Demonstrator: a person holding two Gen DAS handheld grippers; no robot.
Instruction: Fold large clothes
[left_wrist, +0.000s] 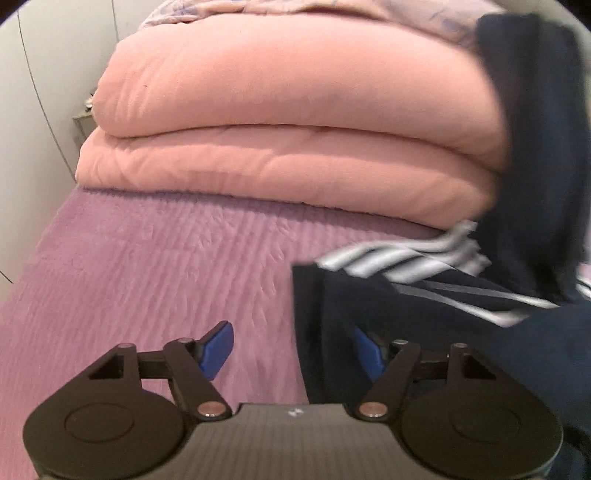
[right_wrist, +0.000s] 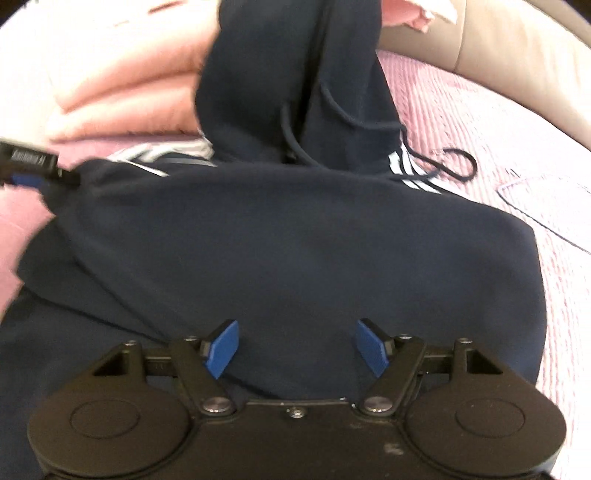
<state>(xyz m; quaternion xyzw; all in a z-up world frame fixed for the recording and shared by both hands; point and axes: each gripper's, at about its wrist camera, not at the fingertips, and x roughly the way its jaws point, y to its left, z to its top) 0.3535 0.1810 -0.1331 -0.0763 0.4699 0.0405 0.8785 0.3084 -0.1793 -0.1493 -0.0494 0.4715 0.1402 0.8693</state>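
Right wrist view, item: navy hoodie (right_wrist: 295, 251) heaped on purple bedspread (right_wrist: 480, 122), my right gripper (right_wrist: 297, 349) spread wide above it, left gripper (left_wrist: 291, 350) likewise apart at its edge, ready to grasp.

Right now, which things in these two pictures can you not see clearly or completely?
- Navy hoodie: the right wrist view cuts it off at the bottom left edge, and its raised hood part is motion-blurred.
- Left gripper: in its own view, the hoodie edge covers part of its right finger.
- Pink quilt: in the left wrist view, the hoodie hides its right end.
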